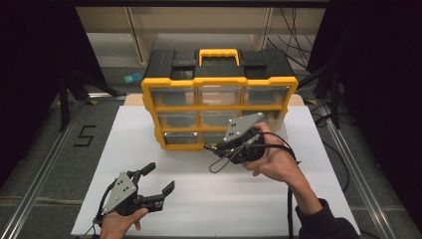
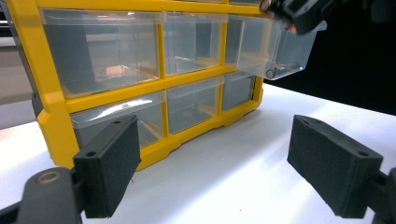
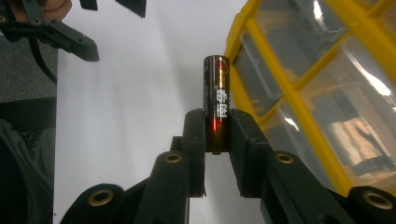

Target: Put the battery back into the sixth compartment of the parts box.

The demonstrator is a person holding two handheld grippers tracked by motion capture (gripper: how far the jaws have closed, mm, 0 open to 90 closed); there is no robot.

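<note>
Battery point(image 3: 216, 105) sits clamped between the jaws of my right tongs point(image 3: 217, 135), standing up past their tips, a dark cell with red lettering and a red band on its side. The pads press on its lower half, so these tongs are closed as far as the cell allows. Just to the right of their tips, in the right gripper view, rises the yellow-framed drawer organiser point(image 3: 299, 93) with its clear plastic drawers. From the high view my right tongs point(image 1: 219, 148) hang in front of the organiser's point(image 1: 219, 107) lower rows, above the white board point(image 1: 298, 199), with my right hand point(image 1: 271, 159) wrapped round the body.

My left tongs point(image 1: 161, 177) rest low over the board, well apart from the right ones, jaws spread wide with nothing between them. In the left gripper view their two black pads point(image 2: 109, 163) frame bare white board, and ahead of them stands the organiser's front. One clear drawer point(image 2: 292, 51) at the upper right is pulled out, and a small round thing lies at its front corner; I cannot tell what it is.
</note>
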